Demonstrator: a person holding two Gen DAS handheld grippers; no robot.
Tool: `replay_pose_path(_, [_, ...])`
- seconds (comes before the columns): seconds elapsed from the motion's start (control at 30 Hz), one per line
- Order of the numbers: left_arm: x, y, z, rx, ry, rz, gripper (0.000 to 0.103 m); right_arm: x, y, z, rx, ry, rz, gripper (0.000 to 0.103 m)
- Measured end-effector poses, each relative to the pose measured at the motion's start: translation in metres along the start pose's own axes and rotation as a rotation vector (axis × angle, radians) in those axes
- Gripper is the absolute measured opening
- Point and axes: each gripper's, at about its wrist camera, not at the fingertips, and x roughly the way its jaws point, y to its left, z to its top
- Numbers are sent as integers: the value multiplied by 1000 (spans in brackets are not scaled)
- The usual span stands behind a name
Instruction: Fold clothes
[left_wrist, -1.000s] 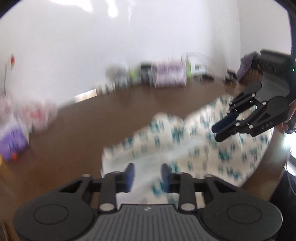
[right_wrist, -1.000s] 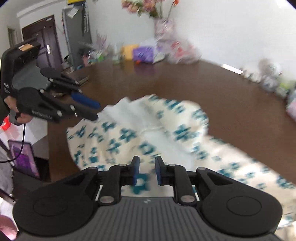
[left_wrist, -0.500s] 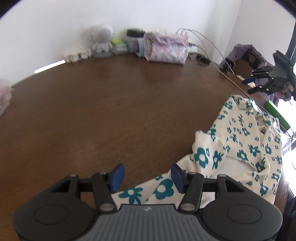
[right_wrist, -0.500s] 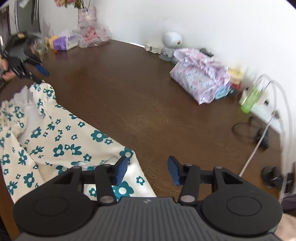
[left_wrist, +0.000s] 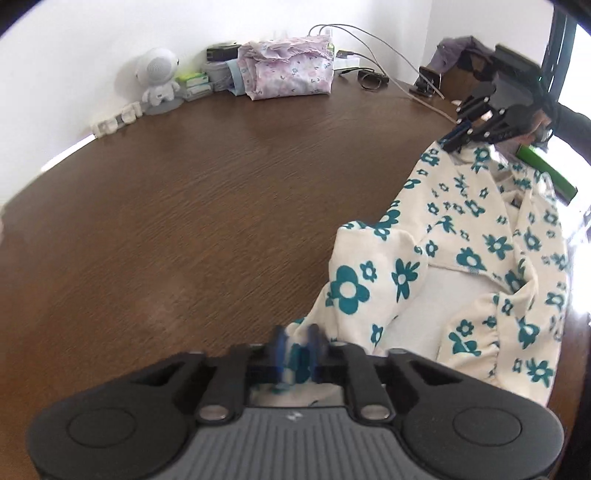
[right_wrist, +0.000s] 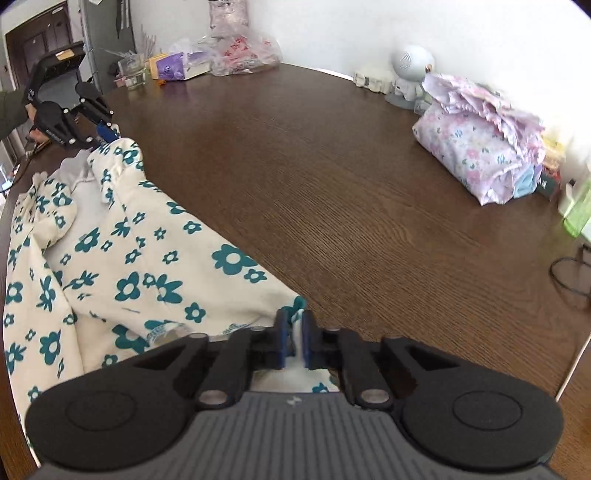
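Your table (left_wrist: 184, 206) fills both views, dark brown wood. The garment (left_wrist: 476, 258), cream with teal flowers, lies along its near edge: at 3 to 5 o'clock in your left view, at 7 to 9 o'clock in your right view (right_wrist: 110, 266).

A folded floral bundle (right_wrist: 484, 155) sits far across the table at 2 o'clock in your right view, with a white figurine (right_wrist: 408, 70) just beside it.

Your left gripper (left_wrist: 297, 350) has its blue fingers nearly together, pinching a corner of the garment; they are blurred. Your right gripper (right_wrist: 293, 338) has its fingers drawn close on another corner, cloth showing in the narrow gap between the pads.
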Motion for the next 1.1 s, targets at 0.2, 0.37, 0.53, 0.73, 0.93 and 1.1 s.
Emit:
replay_pose_path(0.2, [-28,-23,-2,34,-109,130,2,-52,27,1,-72,-154,-71,3])
replay_pose_path(0.37, [-67,-73,-26,63,-248,267,2,-103,71,-23,-163,-245,-126,3])
replay_pose_path(0.53, [-86,-119,-62,23,-320,362,2,-125,121,-61,-230,-227,-168,3])
replay_pose_path(0.73, [-67,-142,-99,3,-221,405,4,-107,166,-101,-267,-70,-104,3])
replay_pose_path(0.93, [-111,-150,-82,11,-326,354,31,-137,179,-95,-260,-146,-23,8])
replay_pose_path(1.1, [-71,-184,-38,220,-283,179,48,-124,165,-70,-238,-229,-43,39])
